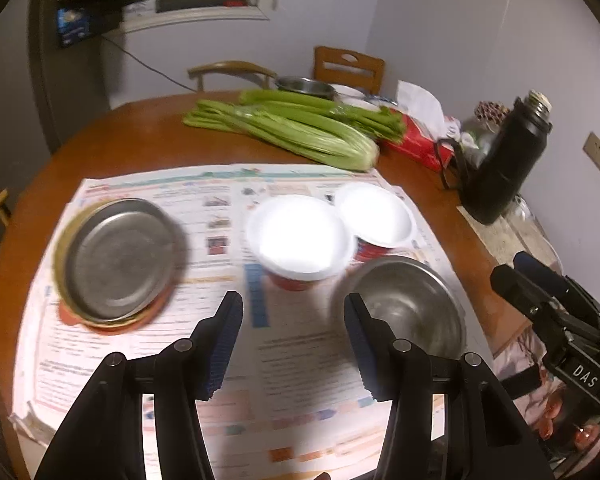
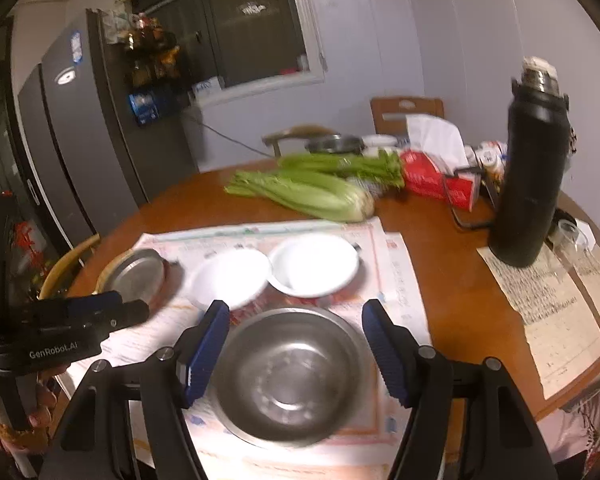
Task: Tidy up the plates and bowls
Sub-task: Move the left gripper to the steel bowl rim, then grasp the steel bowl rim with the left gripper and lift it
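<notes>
Below, the steel bowl (image 2: 290,376) sits between the right gripper's (image 2: 296,354) spread, empty jaws.

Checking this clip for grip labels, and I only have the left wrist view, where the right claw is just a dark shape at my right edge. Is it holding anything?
Observer: No. The right claw is open. The steel bowl shows between its fingers, lying on the newspaper, and the pads are clear of it.
Operator: A finger hides part of that bowl for me. Is anything in it?
Observer: The right wrist view shows its whole inside, and it is empty.
Operator: What is the dark slab left of the table?
Observer: A tall dark fridge with stickers on its door.
</notes>
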`<state>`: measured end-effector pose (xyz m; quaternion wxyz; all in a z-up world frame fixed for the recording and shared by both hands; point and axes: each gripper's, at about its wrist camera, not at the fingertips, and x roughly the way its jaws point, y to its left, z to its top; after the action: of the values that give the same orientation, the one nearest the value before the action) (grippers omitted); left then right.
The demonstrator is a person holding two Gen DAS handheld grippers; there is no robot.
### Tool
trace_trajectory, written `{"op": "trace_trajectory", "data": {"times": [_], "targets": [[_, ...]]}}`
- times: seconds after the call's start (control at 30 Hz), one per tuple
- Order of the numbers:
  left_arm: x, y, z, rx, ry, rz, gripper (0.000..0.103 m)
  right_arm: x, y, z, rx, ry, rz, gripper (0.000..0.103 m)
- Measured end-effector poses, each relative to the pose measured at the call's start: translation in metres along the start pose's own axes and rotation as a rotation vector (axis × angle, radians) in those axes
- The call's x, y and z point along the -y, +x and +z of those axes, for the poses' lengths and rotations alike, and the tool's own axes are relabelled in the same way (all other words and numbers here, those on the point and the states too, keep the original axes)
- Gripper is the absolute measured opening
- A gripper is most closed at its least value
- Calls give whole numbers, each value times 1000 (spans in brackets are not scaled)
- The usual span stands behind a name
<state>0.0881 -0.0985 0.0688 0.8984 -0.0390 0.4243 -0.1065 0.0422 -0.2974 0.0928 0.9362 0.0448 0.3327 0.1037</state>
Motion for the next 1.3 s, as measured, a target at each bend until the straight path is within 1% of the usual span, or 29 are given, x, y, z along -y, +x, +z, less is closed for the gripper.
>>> {"op": "trace_trajectory", "data": {"times": [0.1,0.17,0.3,0.47,0.6,0.73,0.9,1.03,1.13,1.3], "targets": [[15,13,3,-13,7,-31,54,14,1,-4,-25,-2,-40,68],[22,22,2,-31,8,-37,54,19,2,-8,-35,-10,-49,68],[31,40,-5,-76,17,-33,54,27,9,-19,-61,-2,-13,68],[34,55,-13,-104,9,-46,54,26,31,-33,-121,-19,-11,68],[33,68,-20,-146,2,-20,54,30,45,-41,-153,-20,-18,68],[29,76,-21,-158,-29,-20,54,37,51,-45,-164,-11,-39,68],[30,88,-22,-174,-45,-18,54,42,60,-49,-174,-20,-71,69],[33,94,-22,-179,-51,-22,54,40,67,-53,-194,-29,-52,68],[38,100,-23,-192,-44,-21,54,34,74,-58,-226,-48,-33,68],[42,110,-23,-194,-43,-13,54,23,82,-64,-242,-77,-1,68]]}}
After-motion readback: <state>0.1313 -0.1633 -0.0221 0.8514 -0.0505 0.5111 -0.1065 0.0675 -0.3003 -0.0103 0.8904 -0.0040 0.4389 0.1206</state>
